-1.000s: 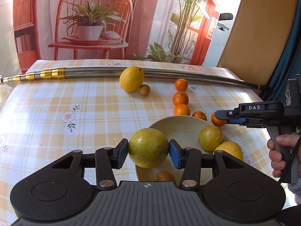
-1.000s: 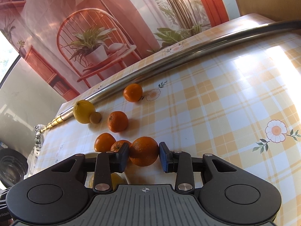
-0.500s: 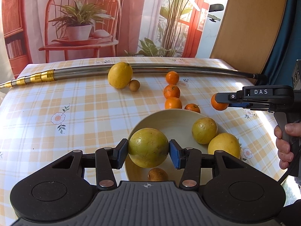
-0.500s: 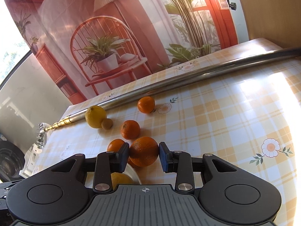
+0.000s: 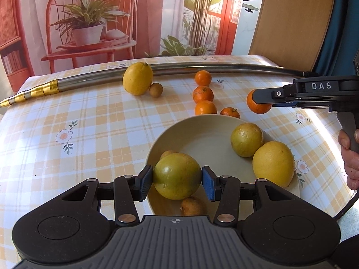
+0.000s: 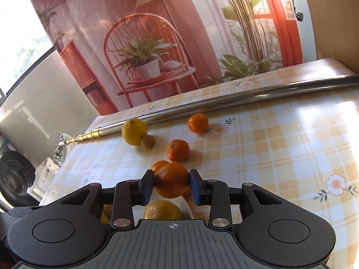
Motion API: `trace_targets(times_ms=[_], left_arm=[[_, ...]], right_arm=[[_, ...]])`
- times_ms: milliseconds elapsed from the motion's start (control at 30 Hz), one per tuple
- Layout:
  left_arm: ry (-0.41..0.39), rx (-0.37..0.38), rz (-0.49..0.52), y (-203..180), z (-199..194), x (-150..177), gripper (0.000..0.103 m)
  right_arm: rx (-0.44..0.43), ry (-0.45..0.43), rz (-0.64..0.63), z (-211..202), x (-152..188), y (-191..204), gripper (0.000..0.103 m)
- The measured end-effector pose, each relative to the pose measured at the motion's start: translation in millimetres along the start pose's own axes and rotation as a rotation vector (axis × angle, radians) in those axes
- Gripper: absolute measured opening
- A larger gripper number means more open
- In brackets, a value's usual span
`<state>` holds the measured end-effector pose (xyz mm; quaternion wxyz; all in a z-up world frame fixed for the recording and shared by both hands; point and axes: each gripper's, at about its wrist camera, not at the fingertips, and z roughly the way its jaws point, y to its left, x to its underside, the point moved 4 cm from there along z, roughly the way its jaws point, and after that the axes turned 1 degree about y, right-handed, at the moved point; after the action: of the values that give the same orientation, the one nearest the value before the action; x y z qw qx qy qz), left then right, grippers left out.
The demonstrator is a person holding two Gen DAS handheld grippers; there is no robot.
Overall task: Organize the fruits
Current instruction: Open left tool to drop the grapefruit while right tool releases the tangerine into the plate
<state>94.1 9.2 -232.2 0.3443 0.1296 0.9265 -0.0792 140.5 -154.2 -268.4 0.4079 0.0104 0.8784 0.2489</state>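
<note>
The left gripper [image 5: 177, 180] is closed to a middling width on a large yellow-green citrus [image 5: 177, 176], both blue pads touching its sides, and it hangs over the near-left part of the cream bowl [image 5: 202, 134]. The right gripper [image 6: 171, 185] is clamped more narrowly on an orange [image 6: 171, 180]; in the left wrist view that orange [image 5: 258, 103] sits at about 2 o'clock from the bowl, above the tablecloth and outside the rim, with a hand [image 5: 350, 157] on the gripper's handle at 3 o'clock. Inside the bowl lie two yellow fruits [image 5: 246, 139] touching each other at its right side, a small brownish fruit [image 5: 193, 206] at 6 o'clock under the held citrus, and another partly hidden behind it. The bowl's middle and far left floor are bare. Just past the rim at 12 o'clock, four tangerines [image 5: 203, 94] run in a rough line away toward a long metal pole [image 5: 213, 67] lying across the far side of the table [image 5: 89, 123]. A lemon [image 5: 137, 79] leans against the pole at 11 o'clock, a small brown round fruit [image 5: 156, 90] touching it. The checked cloth to the left of the bowl, from 8 to 10 o'clock, is open; the table's right edge runs close behind the right gripper.
</note>
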Motion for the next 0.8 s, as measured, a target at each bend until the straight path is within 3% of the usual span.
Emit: trace_targets(times_ms=[433,533,633,800], left_arm=[[-0.027,-0.011,-0.004,-2.7,-4.3,3.8,0.051],[-0.042,-0.003,-0.01,-2.7,-6.9,3.3,0.054],[-0.059,-0.026,-0.001,-4.7,-8.6,2.8,0.066],[-0.067,-0.042,-0.017,-1.5,-8.8,3.0,0.068]], right_arm=[[-0.032,0.033,-0.051,3.2,4.6,14.8,0.031],[-0.027,0.042,-0.05,5.5,5.4,13.5,0.031],[-0.022,0.047,-0.048,7.8,5.5,12.4,0.031],[-0.022,0.063,-0.07,15.7,3.3,15.8,0.032]])
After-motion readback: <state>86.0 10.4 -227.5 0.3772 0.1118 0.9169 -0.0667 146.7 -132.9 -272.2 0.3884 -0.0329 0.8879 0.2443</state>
